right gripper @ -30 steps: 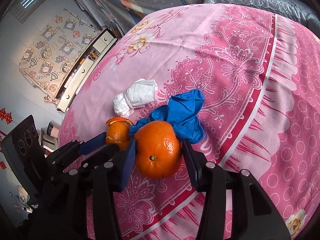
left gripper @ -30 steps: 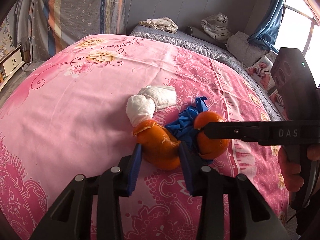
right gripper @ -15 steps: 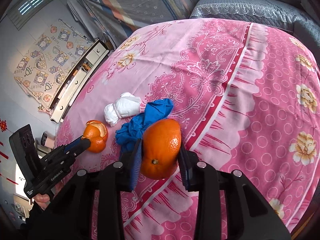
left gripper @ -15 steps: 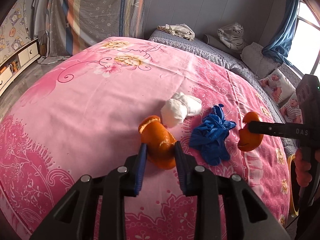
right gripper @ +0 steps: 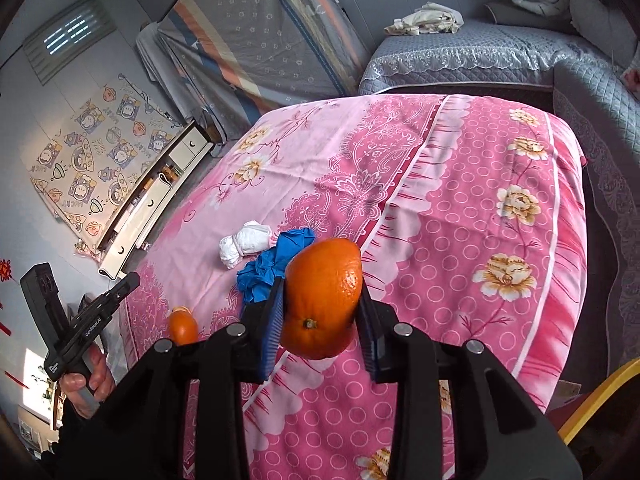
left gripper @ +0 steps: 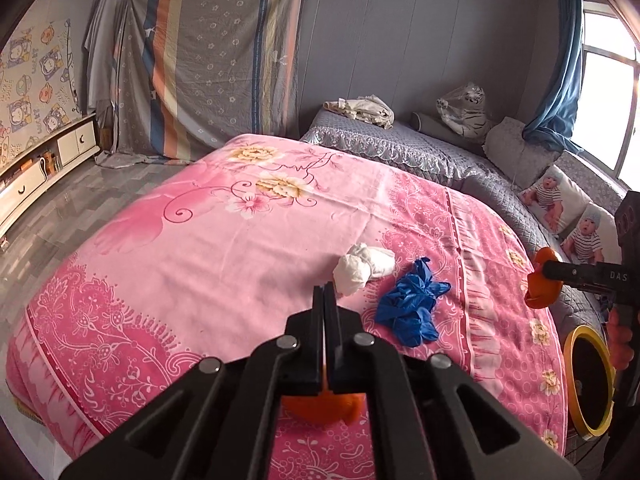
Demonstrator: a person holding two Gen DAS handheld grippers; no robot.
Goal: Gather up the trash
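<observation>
- The left gripper (left gripper: 325, 294) is seen fully closed in the left wrist view, its two blue pads pressed together with nothing between their tips.
- An orange peel piece (left gripper: 320, 406) is seen below the left gripper's body, on or just over the pink floral bedspread (left gripper: 200, 264); whether it touches the gripper cannot be told.
- In the right wrist view the same peel piece (right gripper: 183, 325) is seen near the bed's edge, apart from the tip of the left gripper (right gripper: 132, 280).
- The right gripper (right gripper: 322, 312) is clamped on a whole orange (right gripper: 322, 300), which is held above the bedspread with its stem end facing the camera.
- The same orange (left gripper: 542, 284) is seen at the right of the left wrist view, beyond the bed's edge and above a yellow-rimmed bin (left gripper: 590, 380).
- A crumpled white tissue (left gripper: 362, 268) and a crumpled blue glove (left gripper: 410, 308) are lying on the bedspread, just beside each other.
- The letters "DAS" are read on the right gripper's body (left gripper: 618, 276); the rest is cut off by the frame.
- A small white label is seen on the left gripper's side in the right wrist view; it seems to begin with "Gen", but it cannot be read with certainty.
</observation>
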